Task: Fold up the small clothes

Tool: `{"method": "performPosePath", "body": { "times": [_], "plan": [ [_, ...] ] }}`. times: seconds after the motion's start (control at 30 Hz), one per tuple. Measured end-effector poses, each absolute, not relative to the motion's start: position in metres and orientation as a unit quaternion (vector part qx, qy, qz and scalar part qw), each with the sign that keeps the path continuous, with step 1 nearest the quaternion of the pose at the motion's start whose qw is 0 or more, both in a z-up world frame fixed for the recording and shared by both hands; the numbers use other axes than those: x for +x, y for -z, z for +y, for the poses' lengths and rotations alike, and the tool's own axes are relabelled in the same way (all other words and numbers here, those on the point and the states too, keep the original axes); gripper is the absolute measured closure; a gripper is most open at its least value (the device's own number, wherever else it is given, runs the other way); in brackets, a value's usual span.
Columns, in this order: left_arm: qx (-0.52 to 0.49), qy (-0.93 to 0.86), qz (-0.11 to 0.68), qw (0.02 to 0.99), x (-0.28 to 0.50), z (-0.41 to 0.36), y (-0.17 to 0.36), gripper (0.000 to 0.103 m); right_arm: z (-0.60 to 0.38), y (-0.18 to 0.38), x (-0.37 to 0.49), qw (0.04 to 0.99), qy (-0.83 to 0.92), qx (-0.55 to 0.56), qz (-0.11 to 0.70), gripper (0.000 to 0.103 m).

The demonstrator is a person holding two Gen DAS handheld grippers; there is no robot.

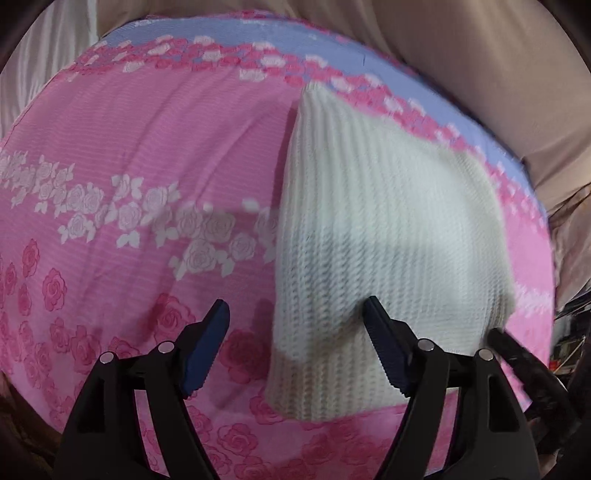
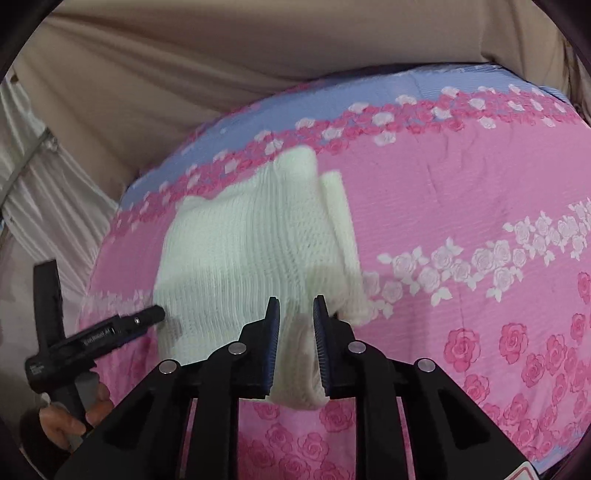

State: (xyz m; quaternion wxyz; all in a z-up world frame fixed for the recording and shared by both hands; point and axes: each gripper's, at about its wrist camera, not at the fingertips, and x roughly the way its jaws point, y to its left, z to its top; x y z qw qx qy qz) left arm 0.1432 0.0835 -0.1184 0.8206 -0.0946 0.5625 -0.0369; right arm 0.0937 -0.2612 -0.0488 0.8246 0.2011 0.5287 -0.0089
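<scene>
A white knitted garment lay on a pink bedspread printed with roses, whose far edge carried a pale blue band. Beyond that band hung beige cloth. No box, basket or other holder appeared in either view; the knit rested straight on the bedspread.

In the left wrist view, the left gripper had its jaws standing wide apart. Its finger at about 7 o'clock hung over bare pink fabric, while the one at about 5 o'clock sat over the near part of the knit; whether that pad touched the wool could not be told. Nothing was pinched between them.

In the right wrist view, the right gripper had its jaws drawn close on a bunched fold at the near edge of the garment, the wool squeezed between the blue pads at about 6 o'clock. The rest of the knit stretched away toward 12 o'clock, with a folded ribbed strip along its side toward 1 o'clock. At about 8 o'clock the other gripper showed side-on, held in a hand, its tip at the knit's edge.
</scene>
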Motion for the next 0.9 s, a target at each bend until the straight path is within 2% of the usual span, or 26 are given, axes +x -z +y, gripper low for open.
{"method": "performPosePath", "body": {
  "times": [0.03,0.07,0.17,0.3,0.4,0.63,0.73,0.83,0.9],
  "plan": [
    [-0.09,0.034,0.57,0.816,0.144,0.082,0.127,0.029,-0.257,0.069,0.096,0.811,0.013,0.187,0.554,0.087],
    [-0.087,0.032,0.576,0.812,0.145,0.082,0.133,0.029,-0.256,0.089,0.097,0.798,0.014,0.188,0.573,0.093],
    [-0.094,0.035,0.57,0.815,0.142,0.083,0.125,0.029,-0.264,0.068,0.088,0.804,0.02,0.222,0.552,0.091],
    [-0.076,0.03,0.562,0.823,0.136,0.078,0.117,0.03,-0.256,0.043,0.075,0.824,0.008,0.187,0.535,0.087],
    [-0.077,0.026,0.568,0.819,0.133,0.074,0.121,0.03,-0.25,0.091,0.076,0.799,0.021,0.159,0.579,0.087],
    [-0.048,0.024,0.552,0.832,0.115,0.064,0.107,0.03,-0.251,0.041,0.062,0.832,0.028,0.168,0.528,0.087],
    [-0.043,0.024,0.546,0.836,0.11,0.061,0.103,0.03,-0.262,0.032,0.071,0.835,0.035,0.184,0.518,0.078],
    [-0.035,0.021,0.551,0.834,0.111,0.06,0.104,0.03,-0.277,0.034,0.1,0.838,0.049,0.188,0.511,0.064],
    [-0.028,0.019,0.551,0.834,0.111,0.06,0.105,0.03,-0.282,0.042,0.12,0.836,0.059,0.186,0.513,0.046]
  ]
}}
